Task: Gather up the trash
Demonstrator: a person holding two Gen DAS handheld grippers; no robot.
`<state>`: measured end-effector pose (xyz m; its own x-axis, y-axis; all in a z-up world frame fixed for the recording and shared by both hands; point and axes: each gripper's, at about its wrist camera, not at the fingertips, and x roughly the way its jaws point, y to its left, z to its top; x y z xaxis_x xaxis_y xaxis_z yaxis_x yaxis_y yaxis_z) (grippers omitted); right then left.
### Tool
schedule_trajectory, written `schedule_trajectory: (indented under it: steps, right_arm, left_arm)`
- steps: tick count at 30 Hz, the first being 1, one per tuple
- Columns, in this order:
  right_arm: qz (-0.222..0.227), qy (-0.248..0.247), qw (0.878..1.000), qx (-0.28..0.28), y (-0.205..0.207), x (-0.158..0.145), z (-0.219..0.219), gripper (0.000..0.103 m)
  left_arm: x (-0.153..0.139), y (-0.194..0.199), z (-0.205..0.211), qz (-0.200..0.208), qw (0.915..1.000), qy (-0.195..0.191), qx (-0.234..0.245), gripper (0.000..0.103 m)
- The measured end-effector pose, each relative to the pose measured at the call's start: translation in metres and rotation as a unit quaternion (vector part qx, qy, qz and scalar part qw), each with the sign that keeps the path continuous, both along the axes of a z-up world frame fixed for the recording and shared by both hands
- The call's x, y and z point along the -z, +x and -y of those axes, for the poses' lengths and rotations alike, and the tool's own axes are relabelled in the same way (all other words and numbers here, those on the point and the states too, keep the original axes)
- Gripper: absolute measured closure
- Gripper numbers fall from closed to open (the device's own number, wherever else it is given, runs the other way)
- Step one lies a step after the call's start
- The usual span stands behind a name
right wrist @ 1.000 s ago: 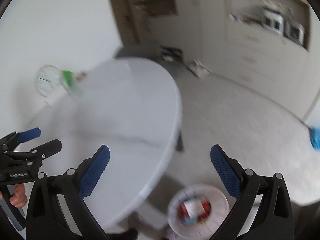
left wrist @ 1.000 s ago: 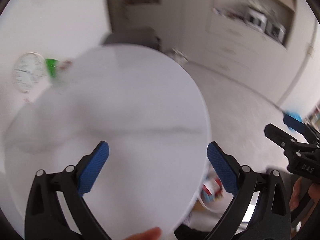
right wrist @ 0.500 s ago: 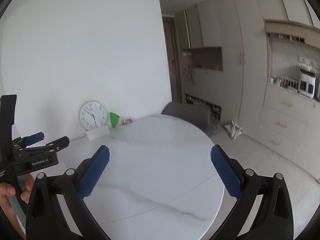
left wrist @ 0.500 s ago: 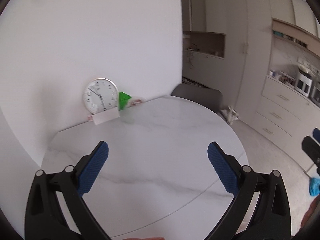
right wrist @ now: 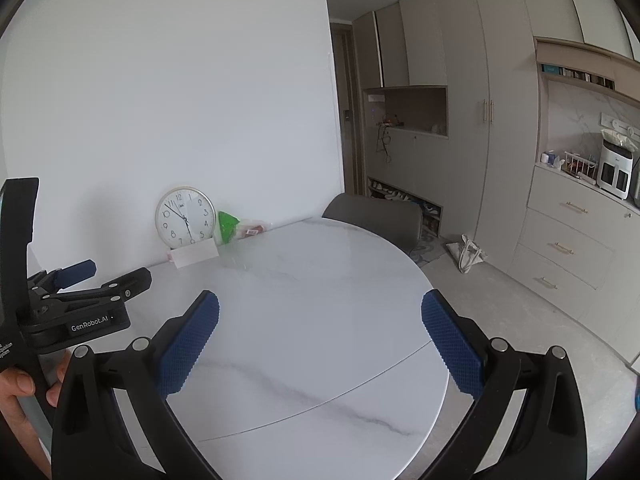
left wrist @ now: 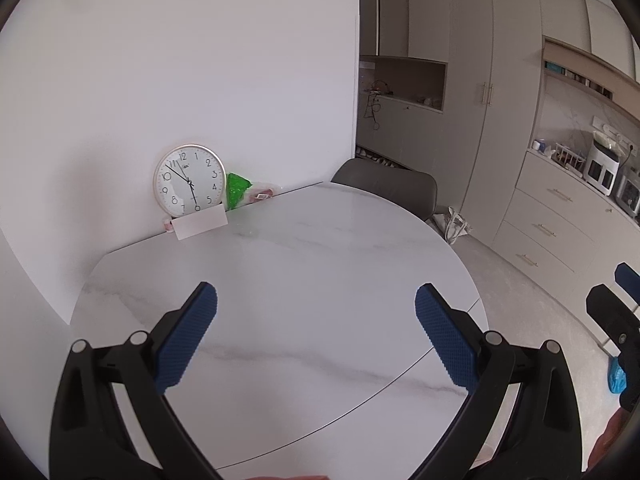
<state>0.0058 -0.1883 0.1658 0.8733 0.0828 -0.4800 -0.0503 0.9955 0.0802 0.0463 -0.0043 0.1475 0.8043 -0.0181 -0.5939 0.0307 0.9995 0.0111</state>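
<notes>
Left wrist view: my left gripper (left wrist: 316,312) hangs over the near part of the round marble bench (left wrist: 320,248), fingers (left wrist: 186,340) spread wide, nothing between them. Right wrist view shows the same for my right gripper (right wrist: 320,320): fingers (right wrist: 452,344) released, wide apart, empty, above the bench (right wrist: 312,280). The left gripper (right wrist: 86,278) also shows at the left edge of the right view, held in a hand (right wrist: 24,392), with its fingers parted and nothing in them. The right gripper (left wrist: 616,304) pokes in at the right edge of the left view, only partly visible. Trash sits at the far side of the bench against the white wall: a green wrapper (left wrist: 237,190) just right of a round clock (left wrist: 189,180) that leans on the wall, and a clear bag with red bits (left wrist: 262,194) just beside the green one. In the right view the same green wrapper (right wrist: 226,226) and clear bag (right wrist: 253,230) are well apart from both grippers. A white card (left wrist: 200,225) stands in front of the clock, touching or nearly so, can't tell which. A grey chair (left wrist: 390,188) is tucked in at the far side of the bench. A cloth bag (right wrist: 467,254) lies on the floor by the beige cabinets (right wrist: 560,248). Something blue on the floor (left wrist: 616,376) at right edge, too cut off to identify.
</notes>
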Motion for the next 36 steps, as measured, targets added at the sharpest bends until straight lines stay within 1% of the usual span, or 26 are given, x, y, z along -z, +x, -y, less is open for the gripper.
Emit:
schedule_trajectory:
  steps: [23,36]
  right_arm:
    - [-0.001,-0.010,1.000,0.017,-0.012,0.002,0.000,0.002]
    - [-0.005,-0.006,1.000,0.024,-0.012,0.002,0.011,0.002]
  left_arm:
    - [0.004,0.001,0.011,-0.003,0.9997,0.004,0.024,0.008]
    - [0.006,0.000,0.014,-0.005,0.9995,0.008,0.031,0.008]
